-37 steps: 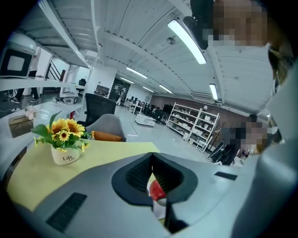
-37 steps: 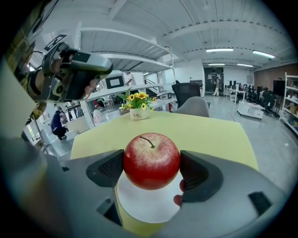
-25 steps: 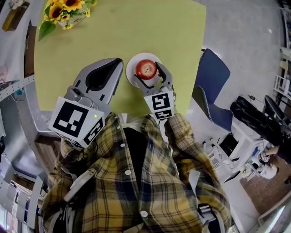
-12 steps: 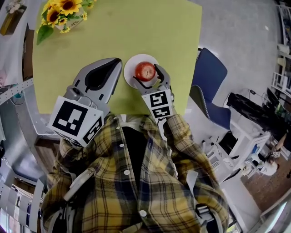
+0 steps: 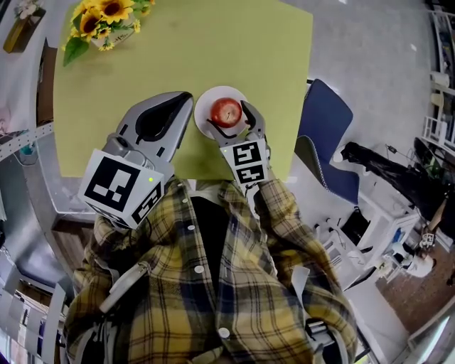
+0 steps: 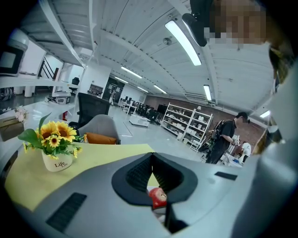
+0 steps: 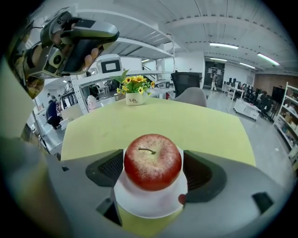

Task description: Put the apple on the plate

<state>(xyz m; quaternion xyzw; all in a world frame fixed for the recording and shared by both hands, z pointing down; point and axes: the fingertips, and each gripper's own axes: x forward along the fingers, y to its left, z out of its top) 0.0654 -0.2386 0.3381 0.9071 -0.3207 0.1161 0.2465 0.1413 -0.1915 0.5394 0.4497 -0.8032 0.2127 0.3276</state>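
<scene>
head view, from the left: a pot of sunflowers [image 5: 99,18] sits at the far left corner of the yellow-green surface [image 5: 234,43], well apart from the work. next comes the left claw [image 5: 182,99], its jaws together with nothing between them. its own left gripper view only glimpses the apple through the hollow between the pads. this claw hangs just left of the plate [image 5: 204,117], and the right gripper view shows it raised above the surface. the white plate is close to the near edge, and the apple [image 5: 226,111] rests on its middle, stem up. the right claw [image 7: 152,168] reaches in from the near side and brackets the apple. its jaws stand narrowly apart, one pad on each side of the fruit: the left pad is right at the skin, and a thin sliver of plate shows beside the right one. so the apple lies dead ahead of this claw, and the jaws run near to far. the placing looks done. what is left, i judge, is a little more opening and a straight pull back toward the near edge, since any sideways drift could nudge the apple. a blue chair [image 5: 323,128] stands past the surface's right edge.
</scene>
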